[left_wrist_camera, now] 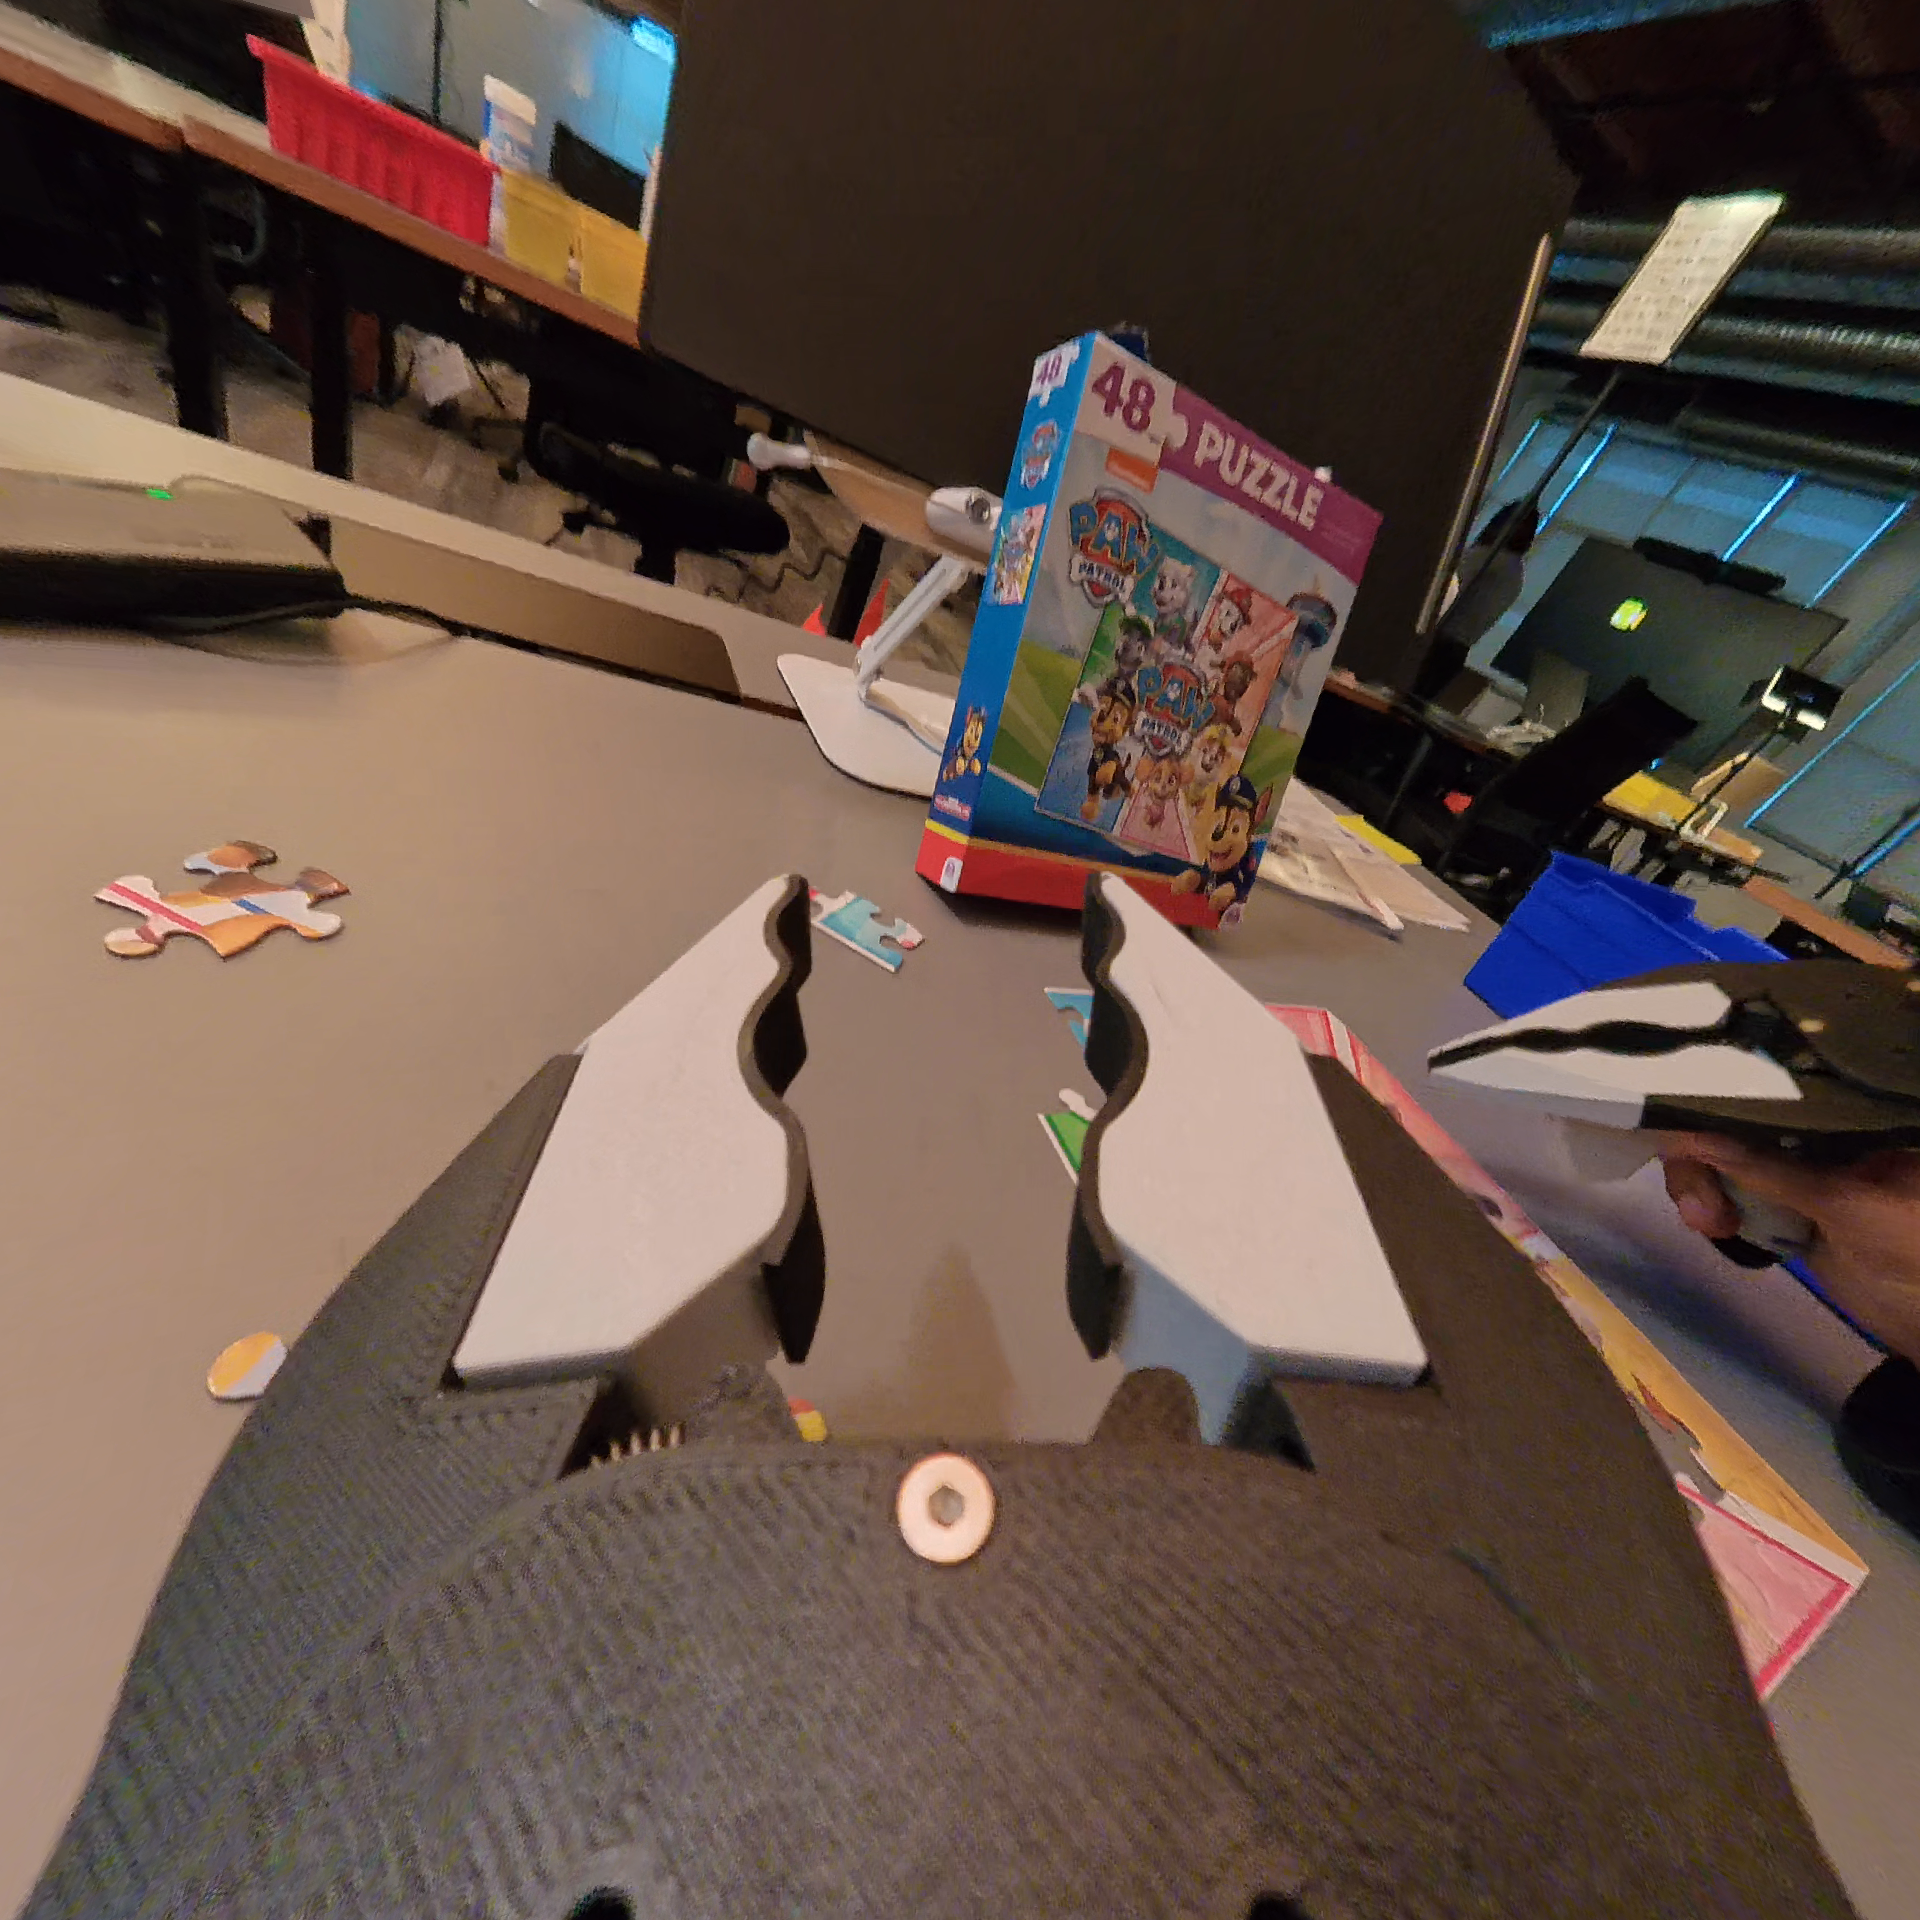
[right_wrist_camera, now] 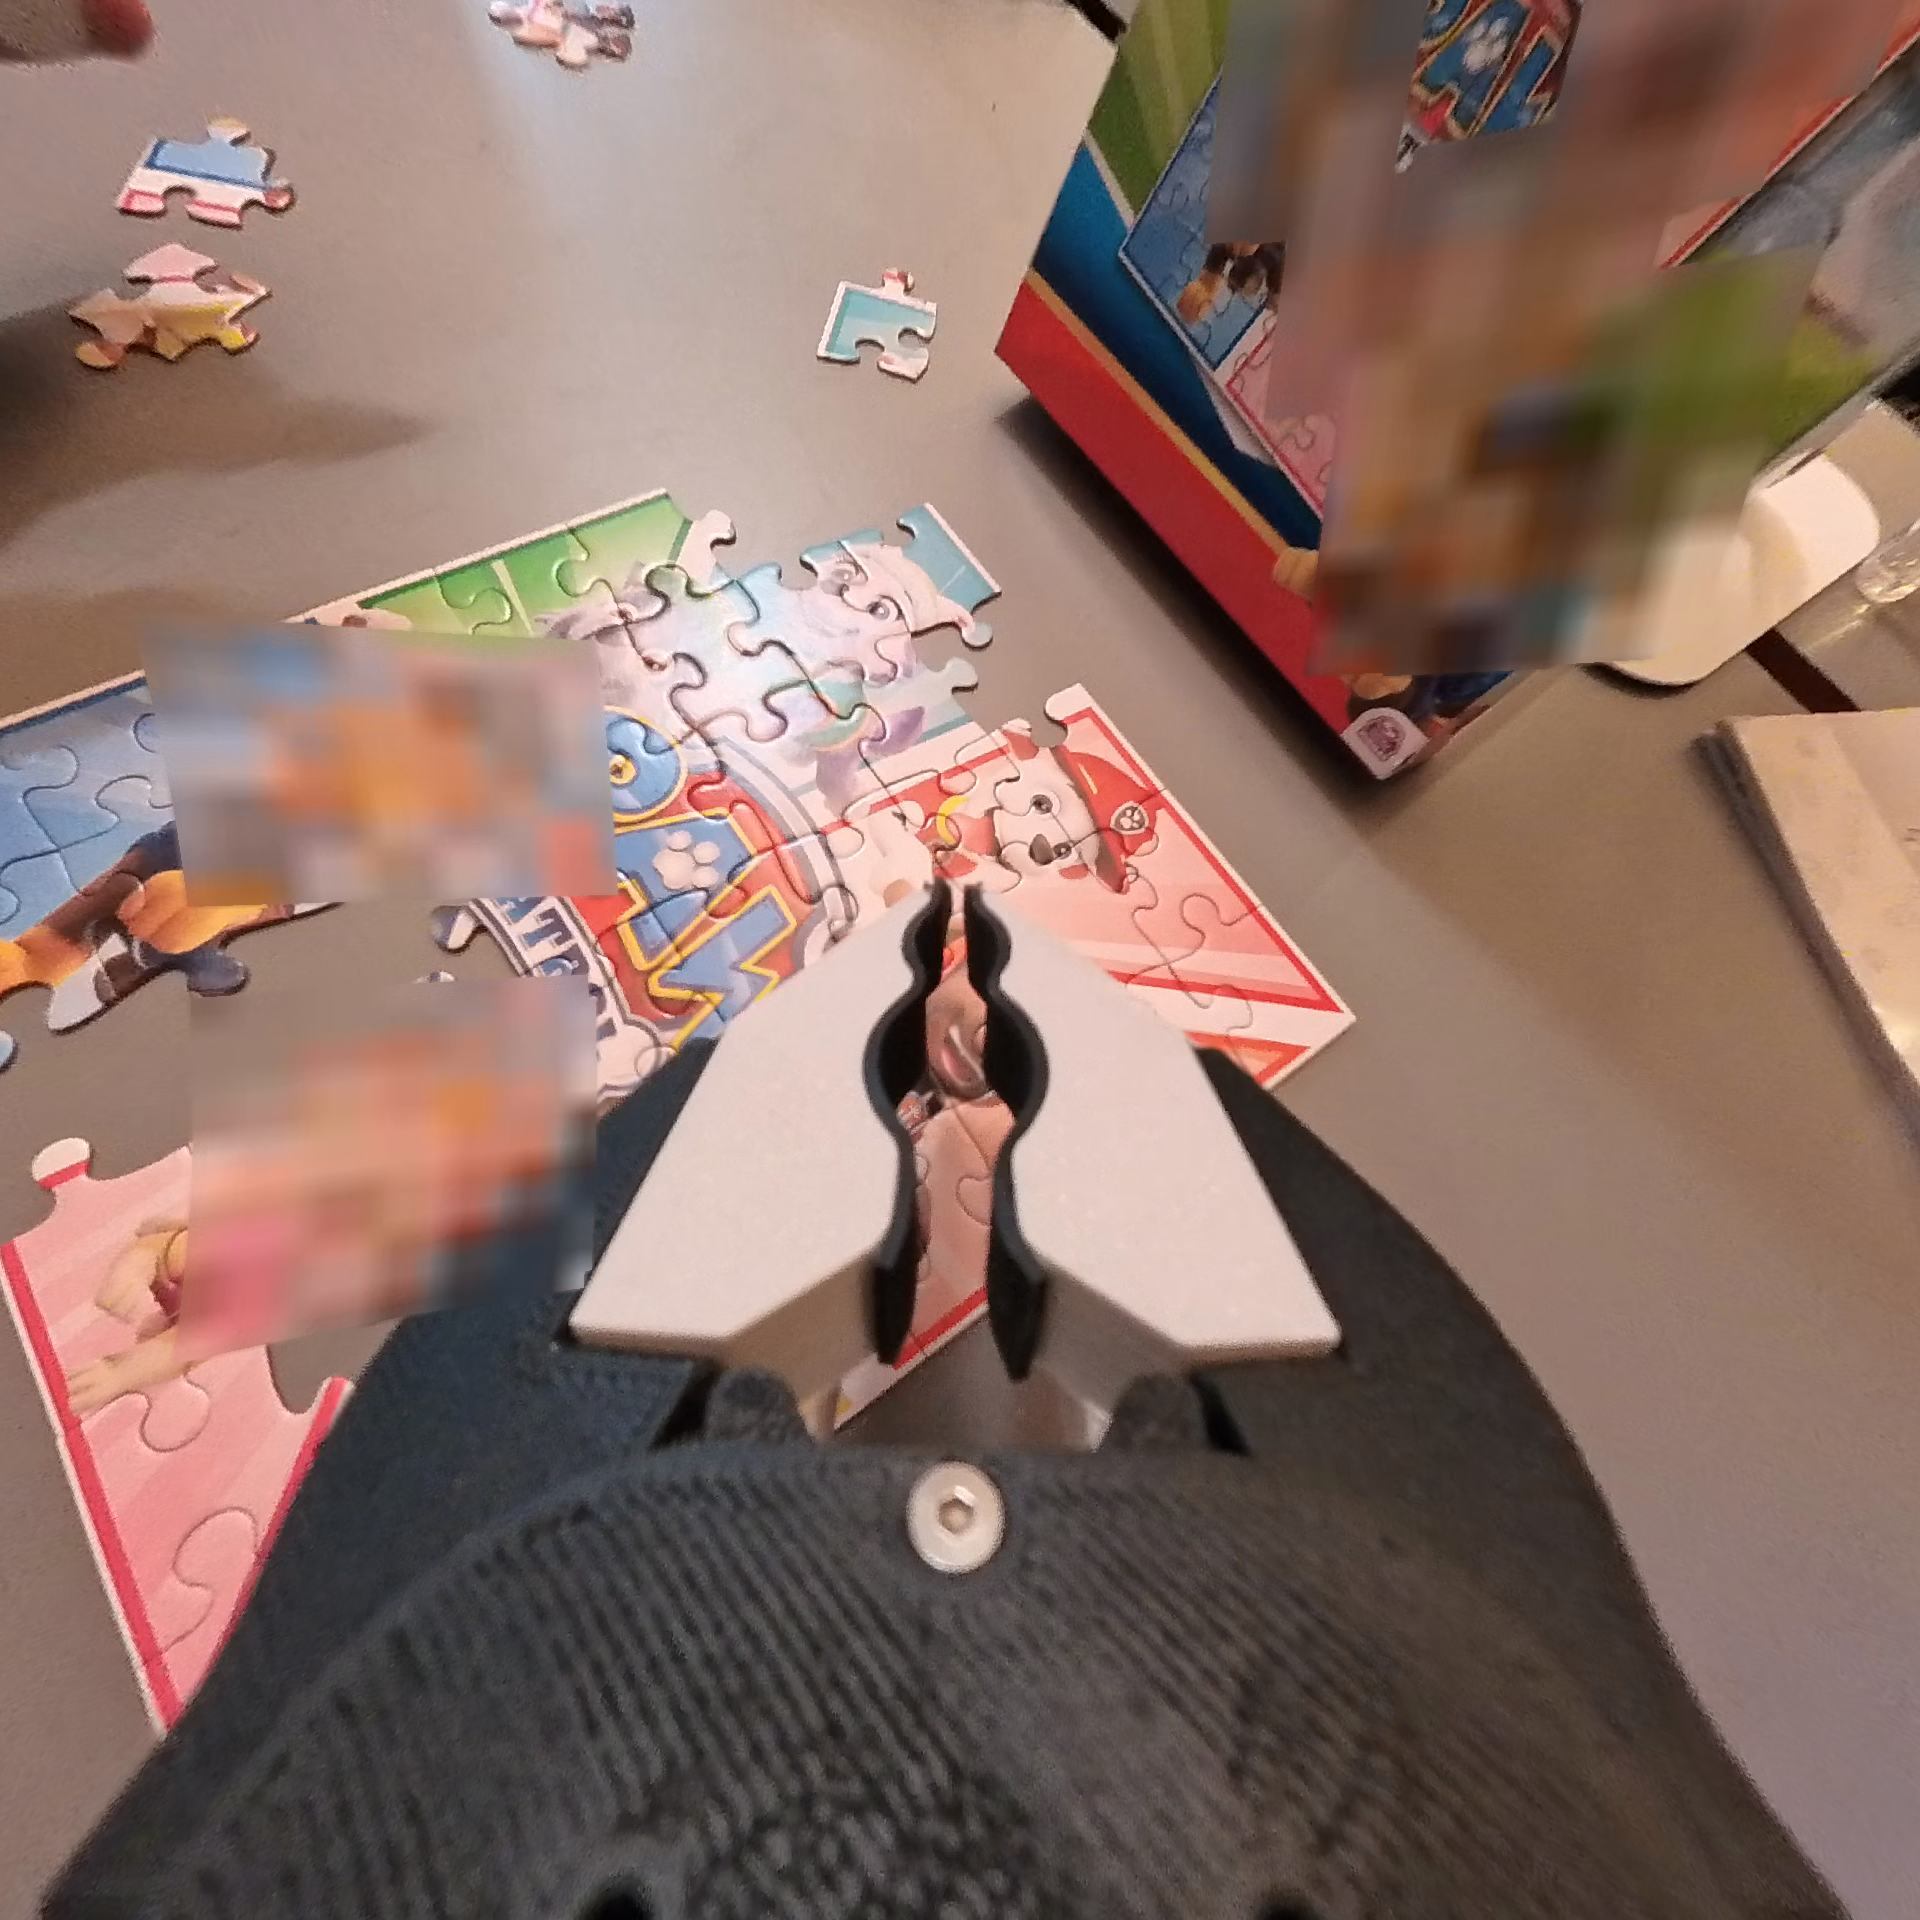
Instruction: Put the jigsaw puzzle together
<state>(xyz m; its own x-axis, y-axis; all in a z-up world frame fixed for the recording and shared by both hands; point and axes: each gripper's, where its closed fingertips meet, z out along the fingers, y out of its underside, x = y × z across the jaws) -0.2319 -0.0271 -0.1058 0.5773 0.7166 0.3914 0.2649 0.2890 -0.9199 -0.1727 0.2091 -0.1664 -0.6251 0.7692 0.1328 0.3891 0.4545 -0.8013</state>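
Left gripper (left_wrist_camera: 945, 914) is low over the grey table (left_wrist_camera: 416, 1039), jaws spread wide, nothing between the fingers; only bare table shows in the gap. Nearest loose thing is a teal piece (left_wrist_camera: 868, 928) lying flat just past the left fingertip, ahead and slightly left of the gripper's line, long axis running roughly across that line. The puzzle box (left_wrist_camera: 1153, 644) stands upright just beyond it, toward the far edge. An orange piece (left_wrist_camera: 223, 899) lies well off to the left; a small piece (left_wrist_camera: 244, 1363) sits near the gripper body.

Right gripper (right_wrist_camera: 956, 896) hangs above the part-built puzzle (right_wrist_camera: 831, 727), fingers drawn together to a thin slit at the tips; nothing seems pinched, though the slit is too narrow to be sure. Its tips sit over the red section near the puzzle's right edge. The same teal piece (right_wrist_camera: 878, 327) lies beyond the puzzle, beside the box (right_wrist_camera: 1143, 395); two more loose pieces (right_wrist_camera: 203, 177) lie far left. The left gripper is the nearer one to the teal piece.
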